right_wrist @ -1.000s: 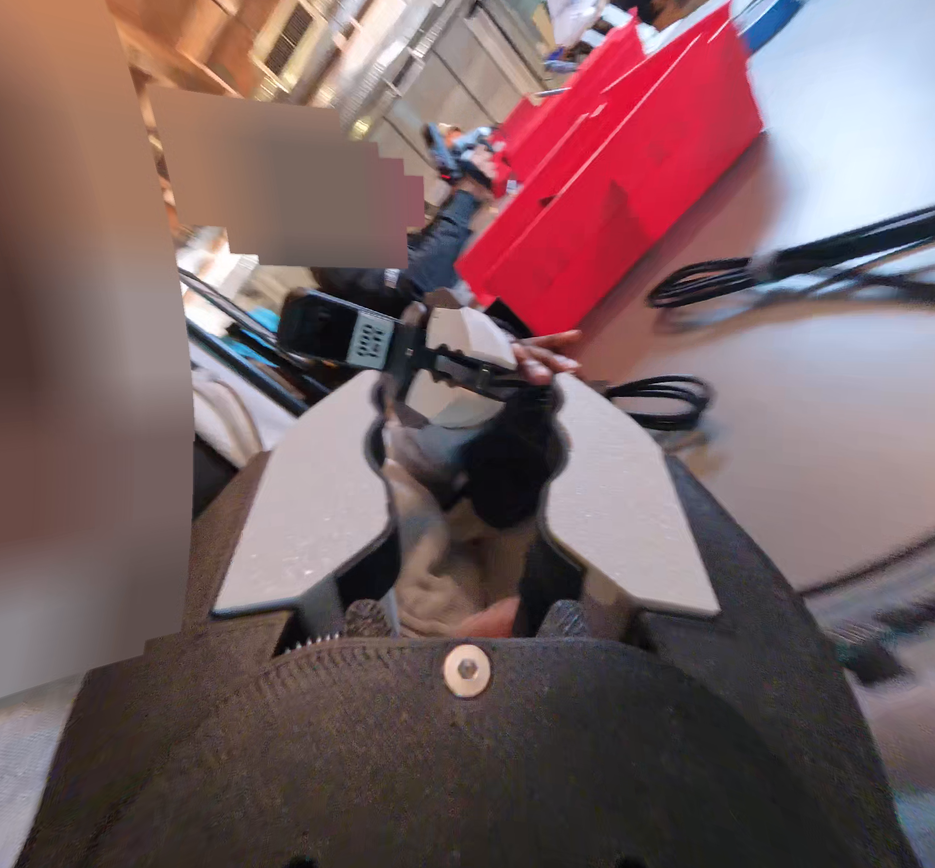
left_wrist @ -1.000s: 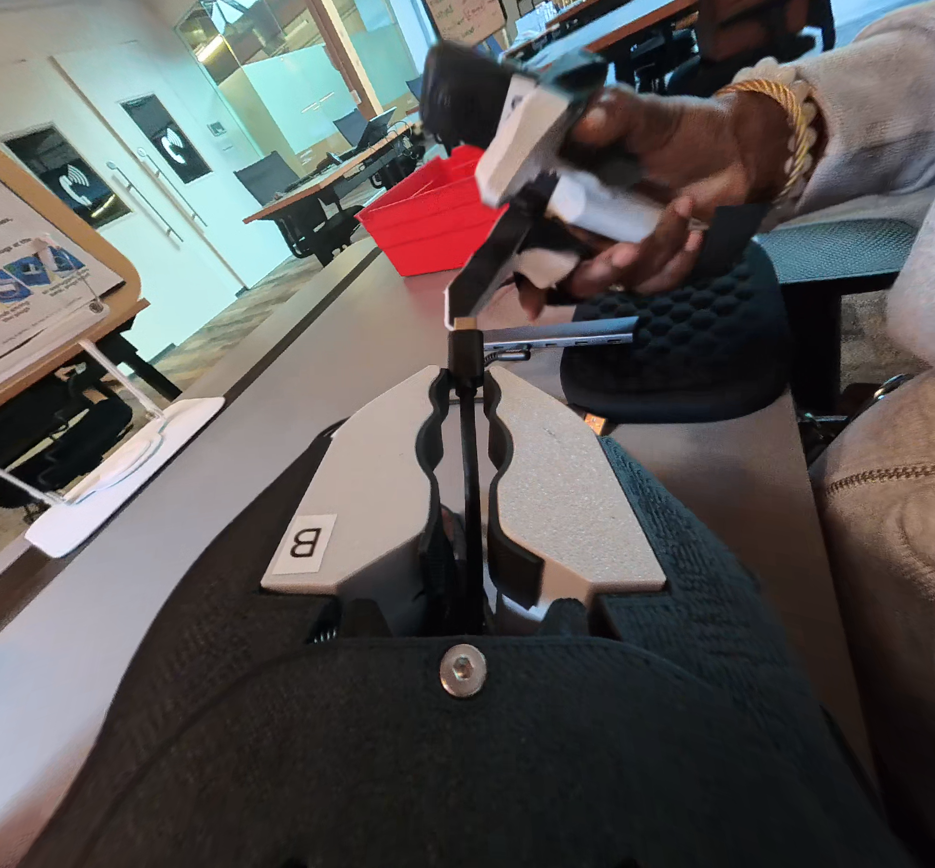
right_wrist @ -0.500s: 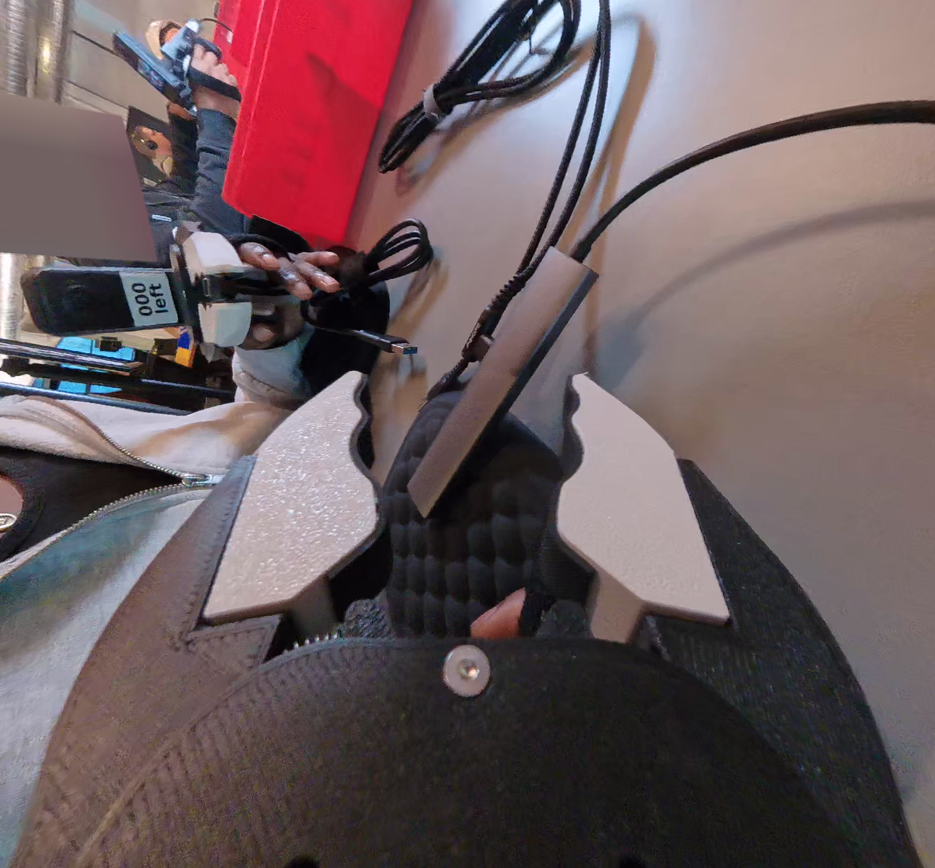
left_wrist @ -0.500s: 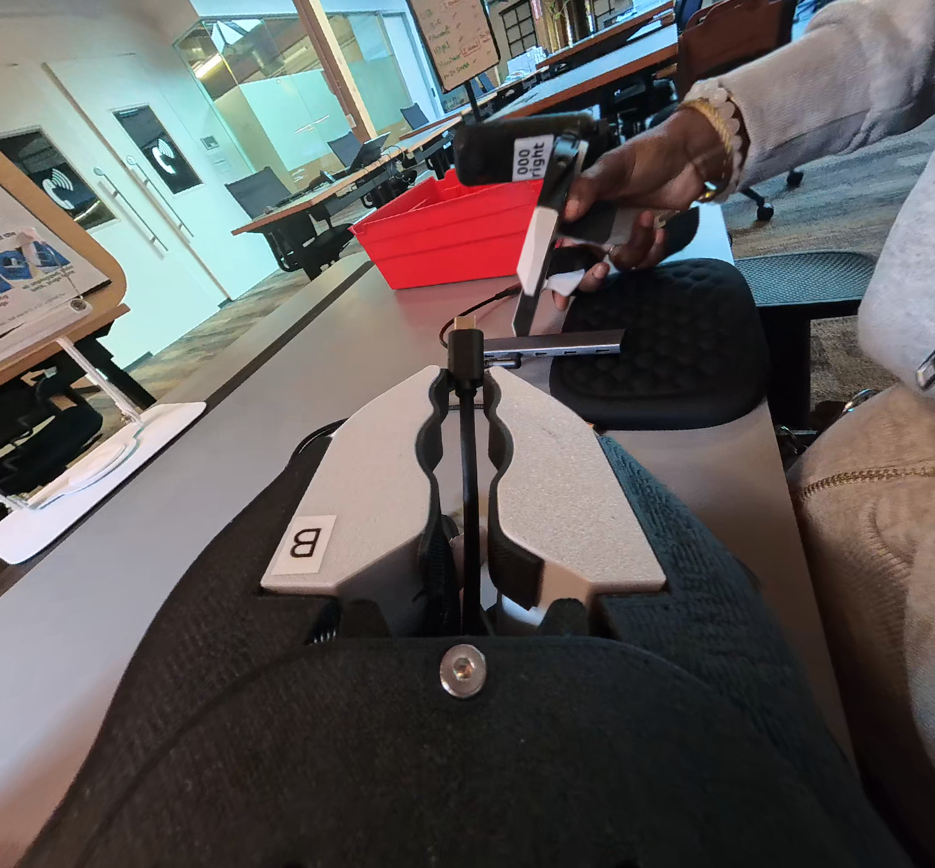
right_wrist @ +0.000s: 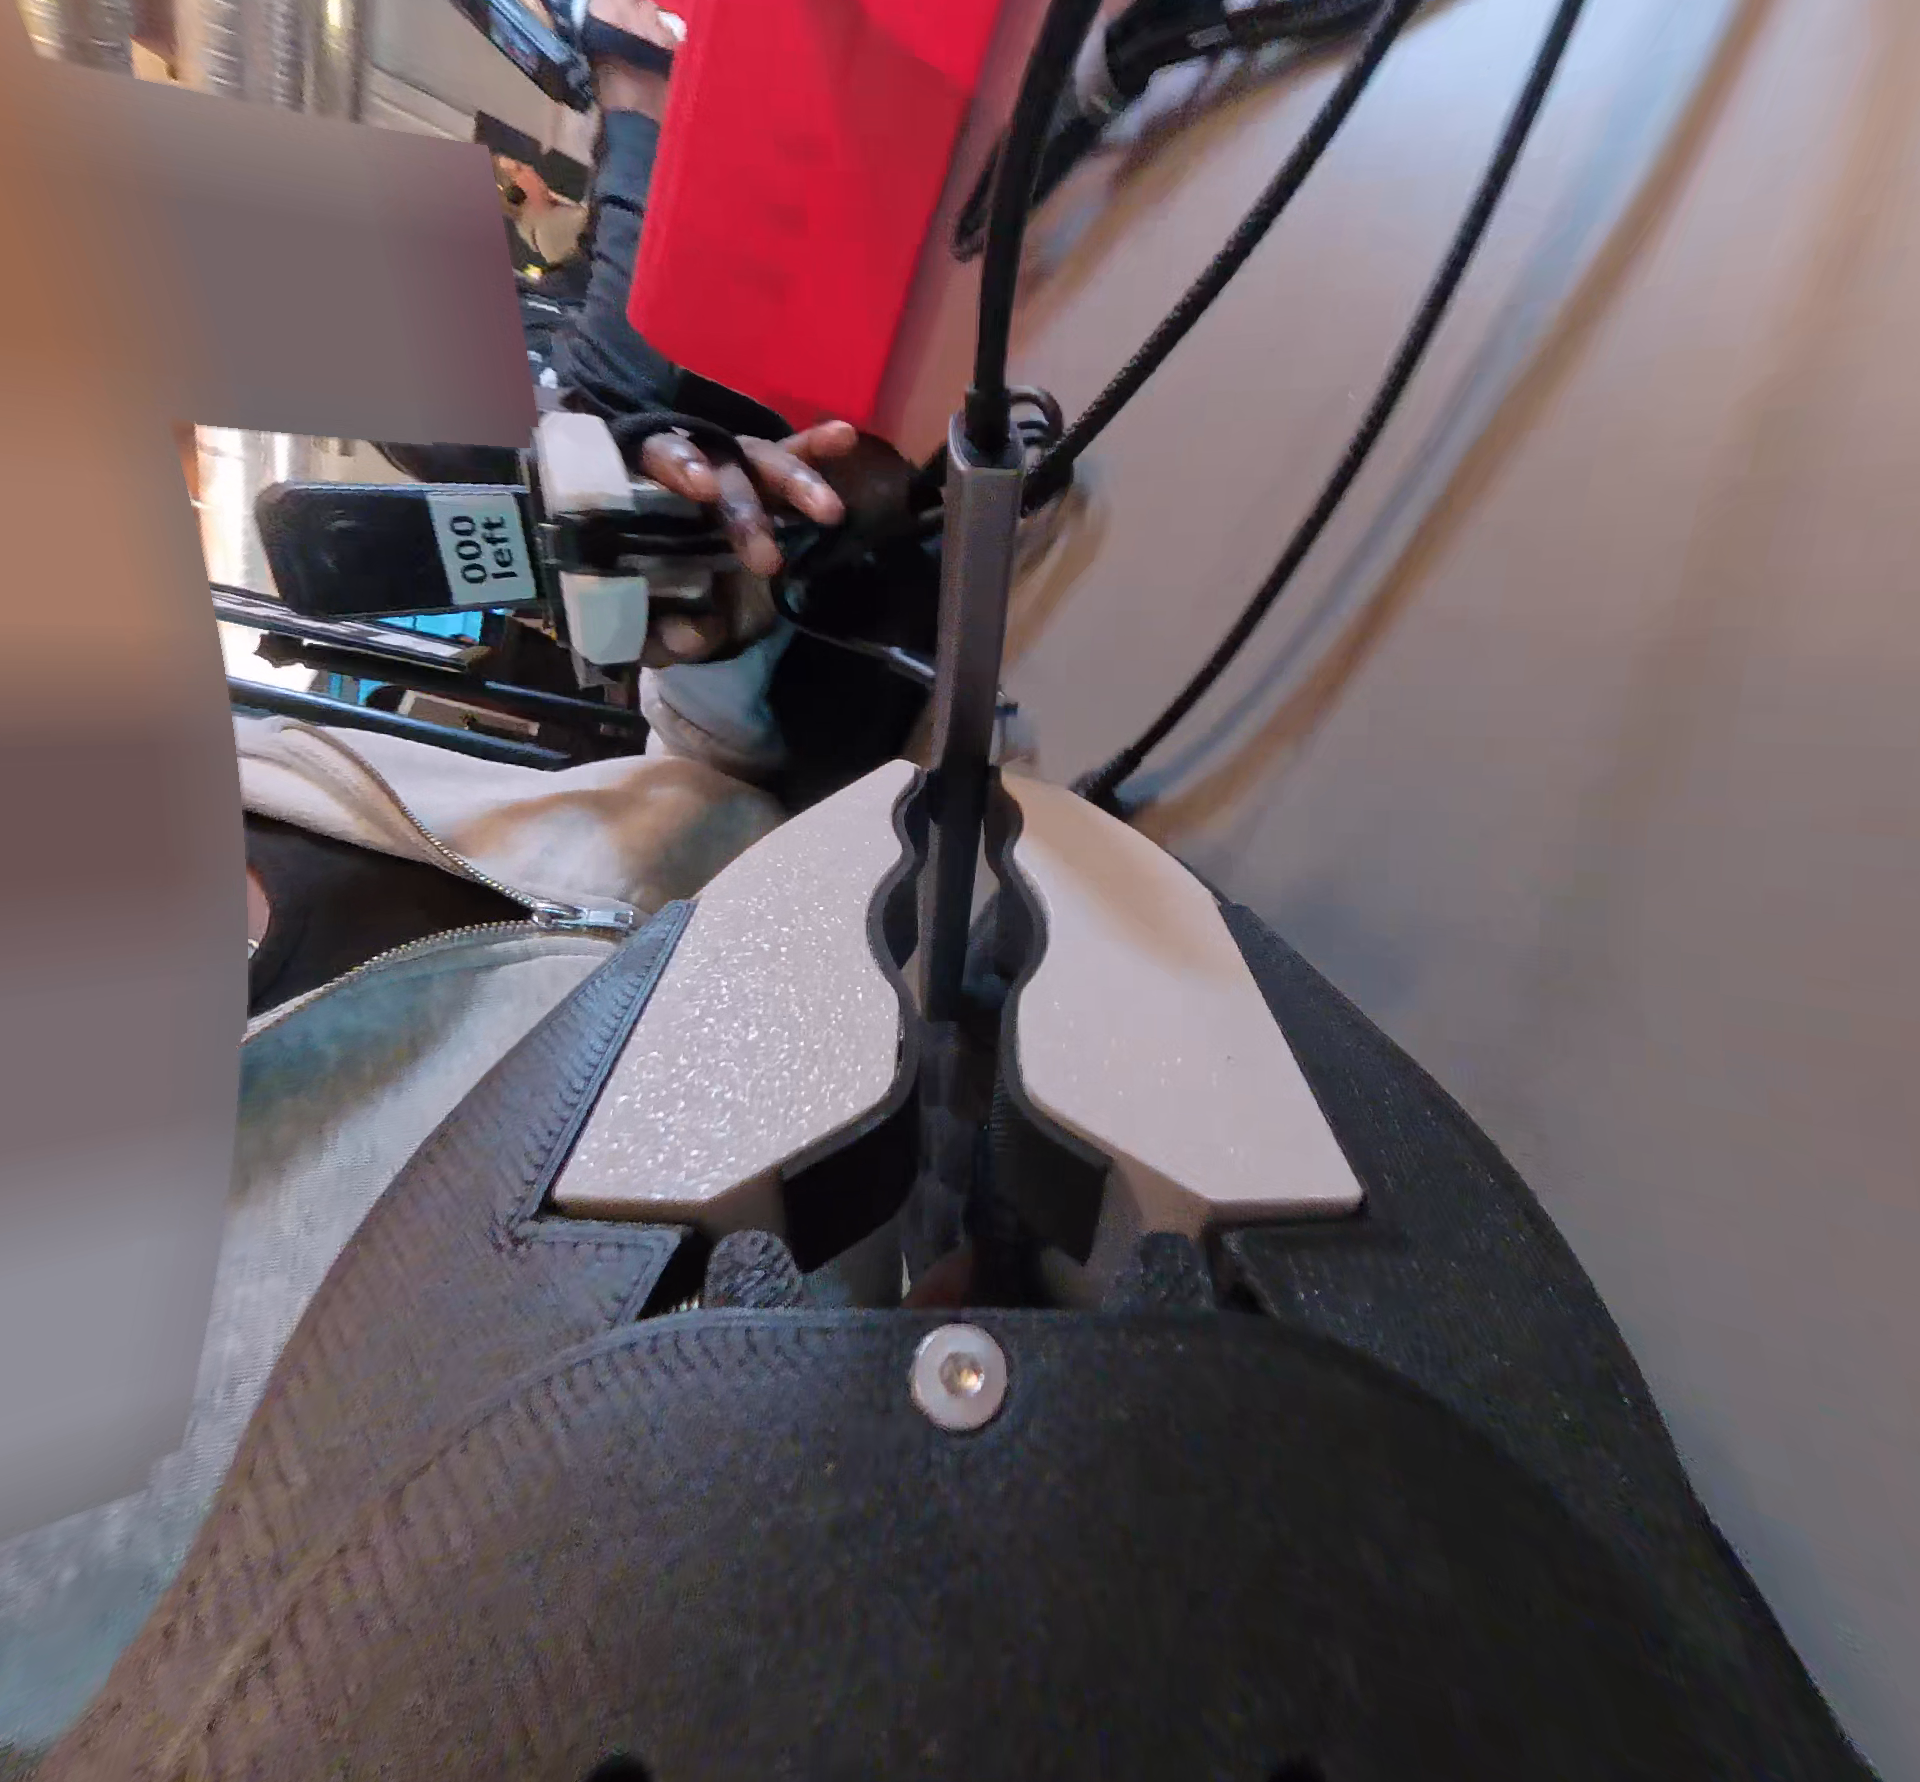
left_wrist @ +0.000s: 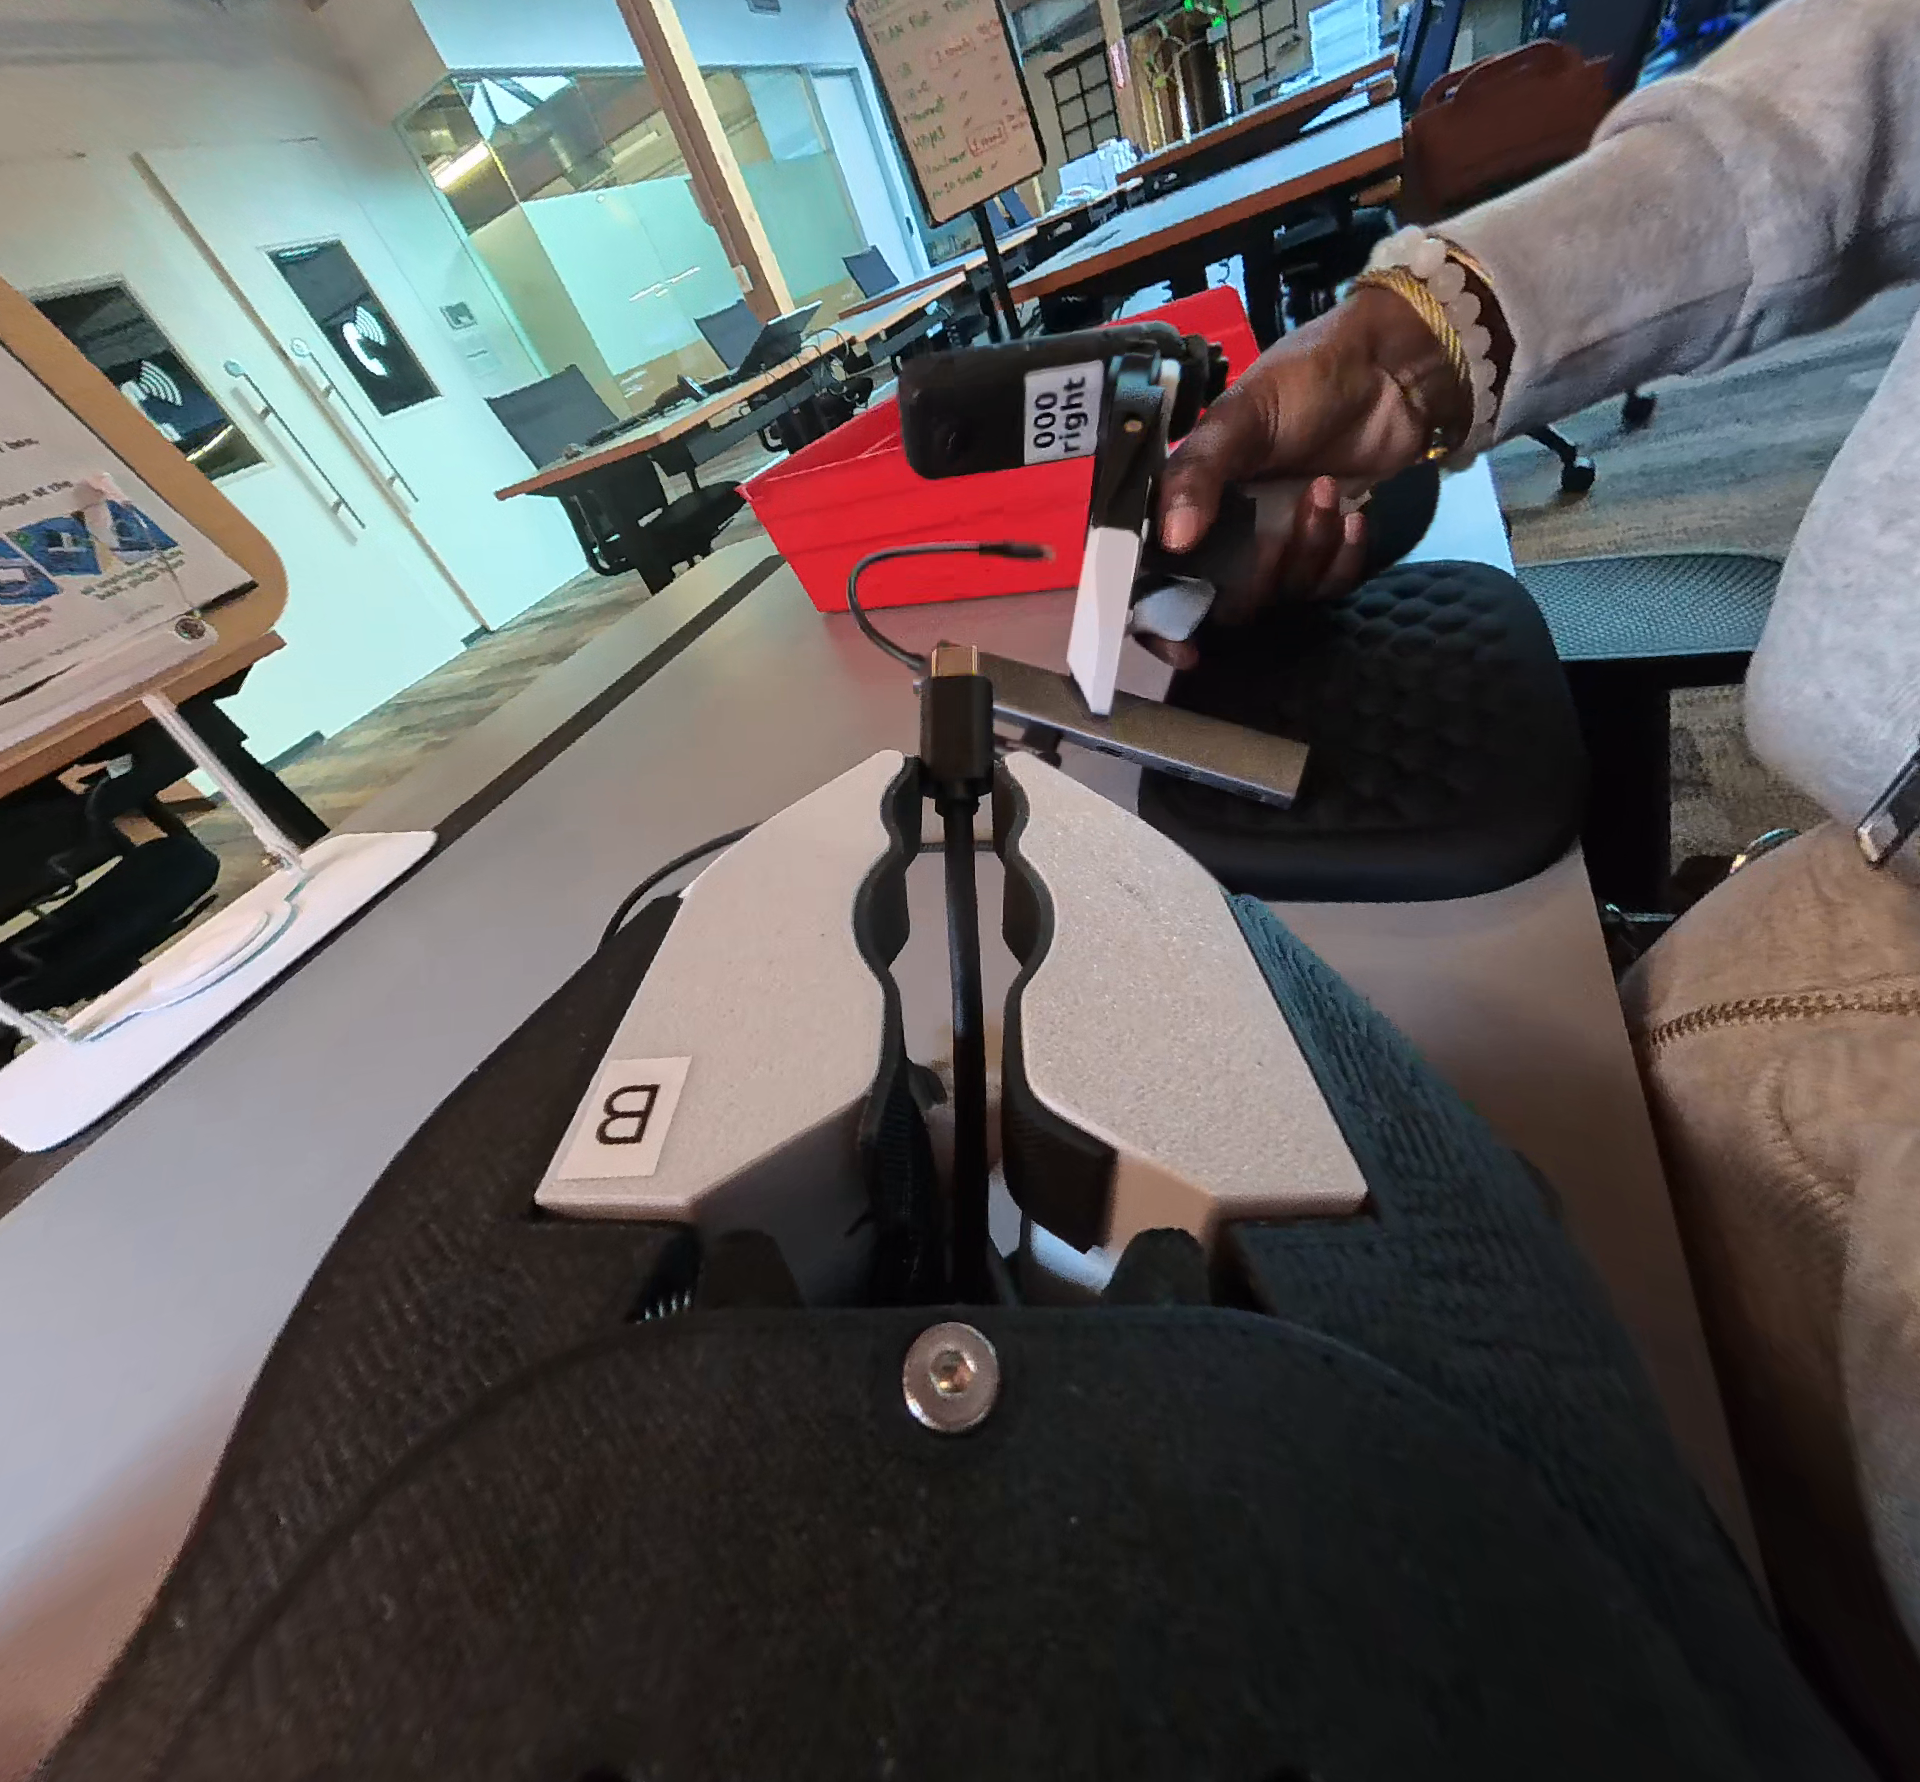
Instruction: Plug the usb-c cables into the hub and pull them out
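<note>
1. Ahead of my left gripper (left_wrist: 951, 776) the counter (left_wrist: 499, 911) runs bare up to a red bin (left_wrist: 914, 527); its right edge drops away just past a black padded mat (left_wrist: 1455, 724) that overhangs it
2. My left jaws are closed on a black usb-c cable (left_wrist: 961, 901), its metal plug poking out past the tips, just short of the grey hub (left_wrist: 1174, 735)
3. My right gripper (right_wrist: 956, 797) has its jaws clamped edge-on around the hub, which is lifted at a tilt, one end over the mat
4. My right hand (left_wrist: 1288, 444) reaches in from the right, wrist bent downward
5. The hub's ports are too small to make out; the right wrist view is blurred around the loose black cables (right_wrist: 1351, 298) beyond my jaws
</note>
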{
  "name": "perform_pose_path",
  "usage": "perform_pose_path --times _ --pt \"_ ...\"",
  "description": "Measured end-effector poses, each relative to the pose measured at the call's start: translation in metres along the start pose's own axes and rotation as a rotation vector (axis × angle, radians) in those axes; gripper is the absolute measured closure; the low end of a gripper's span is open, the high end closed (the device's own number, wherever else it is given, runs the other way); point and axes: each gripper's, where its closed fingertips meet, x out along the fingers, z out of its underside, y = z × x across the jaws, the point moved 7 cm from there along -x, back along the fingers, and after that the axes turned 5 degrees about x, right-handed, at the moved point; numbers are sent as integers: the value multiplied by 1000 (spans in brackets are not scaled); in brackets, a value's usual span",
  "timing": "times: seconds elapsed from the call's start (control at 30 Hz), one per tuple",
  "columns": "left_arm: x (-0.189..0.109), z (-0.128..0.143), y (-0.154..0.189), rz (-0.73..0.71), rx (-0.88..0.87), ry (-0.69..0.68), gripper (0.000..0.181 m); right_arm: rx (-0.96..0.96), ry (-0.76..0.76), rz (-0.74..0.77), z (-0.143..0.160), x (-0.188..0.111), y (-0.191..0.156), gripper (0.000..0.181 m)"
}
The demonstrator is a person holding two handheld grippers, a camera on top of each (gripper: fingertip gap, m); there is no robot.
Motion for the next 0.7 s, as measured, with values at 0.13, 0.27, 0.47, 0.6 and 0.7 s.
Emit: perform_pose_path --times 0.13,0.27,0.47,0.6,0.7 --pt "5 -1 2 51 -6 -26 168 -64 58 -90 -4 -3 -19 172" --pt "16 -4 10 178 18 -46 168 -15 22 -214 -3 3 -30 171" --pt "29 1 19 281 46 -120 168 -7 -71 -257 2 20 -36 171" --pt "30 3 20 296 55 -136 168 -25 -127 -238 2 26 -41 171" --pt "31 6 22 283 106 -180 168 -31 -150 -201 2 27 -40 171"
